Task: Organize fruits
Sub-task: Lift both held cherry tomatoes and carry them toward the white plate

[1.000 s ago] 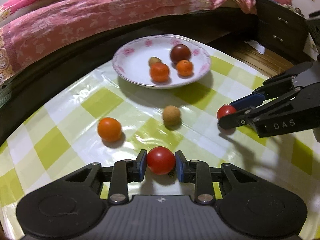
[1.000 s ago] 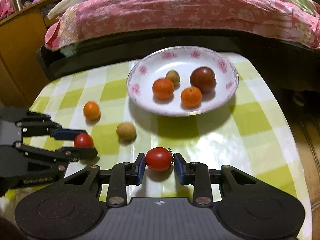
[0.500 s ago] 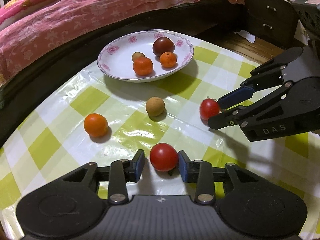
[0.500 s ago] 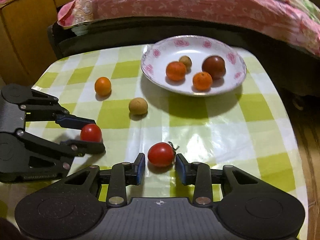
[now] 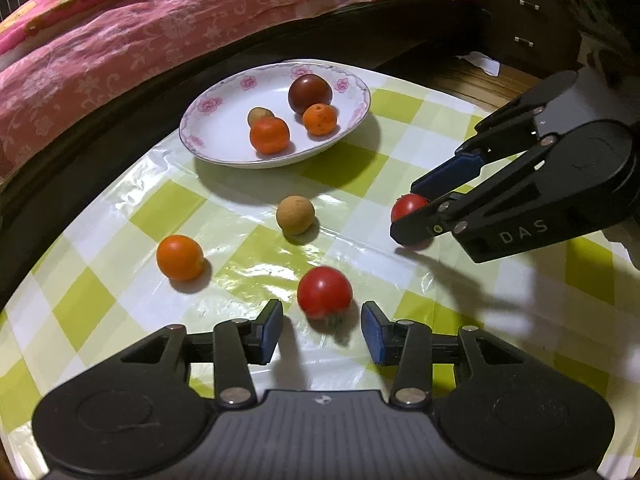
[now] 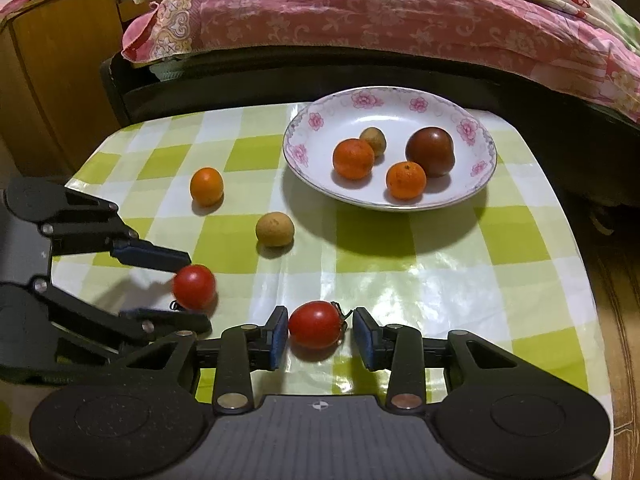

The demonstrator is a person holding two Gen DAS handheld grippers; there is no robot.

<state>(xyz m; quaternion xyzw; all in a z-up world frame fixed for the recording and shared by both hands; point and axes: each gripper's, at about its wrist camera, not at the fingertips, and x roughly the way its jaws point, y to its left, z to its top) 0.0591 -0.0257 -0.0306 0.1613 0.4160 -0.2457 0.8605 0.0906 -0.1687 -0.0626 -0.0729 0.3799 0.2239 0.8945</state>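
A white flowered plate holds two oranges, a dark red fruit and a small tan fruit. On the checked cloth lie an orange, a tan round fruit and two red tomatoes. My left gripper is open, with one tomato lying loose just ahead of its pads. My right gripper is open around the other tomato, which rests on the cloth between its pads.
A bed with a pink floral cover runs behind the table. A wooden cabinet stands left, a dark drawer unit at the right. The table edge drops to the wooden floor at right.
Both grippers have opened and let go of their tomatoes. Both pulled back a little, and the left tomato now lies ahead of the pads.
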